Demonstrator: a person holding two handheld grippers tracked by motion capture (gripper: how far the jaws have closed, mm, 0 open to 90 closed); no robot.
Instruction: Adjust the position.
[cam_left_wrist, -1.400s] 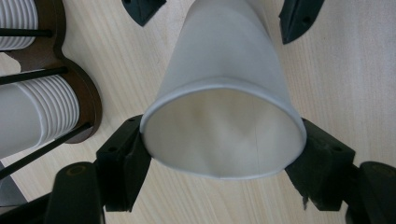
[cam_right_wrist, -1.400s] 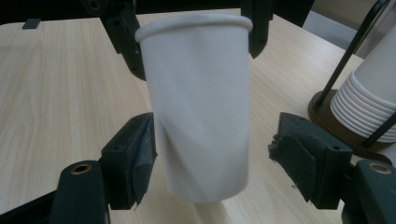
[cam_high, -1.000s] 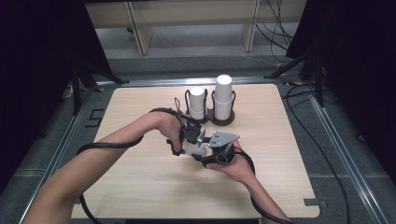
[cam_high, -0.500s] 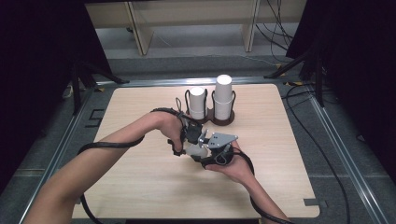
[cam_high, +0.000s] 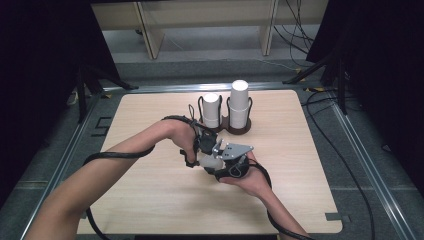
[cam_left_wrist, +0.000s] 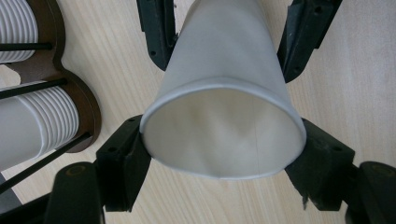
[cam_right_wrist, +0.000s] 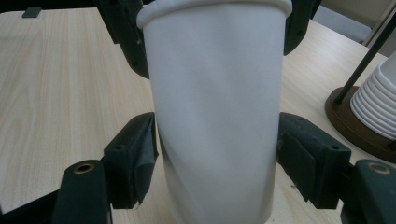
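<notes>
White paper cup (cam_left_wrist: 223, 88) held above the light wooden table (cam_high: 320, 165), clamped at its rim by the left gripper (cam_left_wrist: 223, 144) and at its body by the right gripper (cam_right_wrist: 215, 154), near the dark brown cup rack (cam_high: 226, 125).

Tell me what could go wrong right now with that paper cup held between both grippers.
The paper cup is clamped by the left gripper at its rim and the right gripper near its base; its wall already looks dented, so more squeeze may crush it. Pulling apart unevenly could tear or drop it. The cup holder stands close behind and could be knocked.
</notes>
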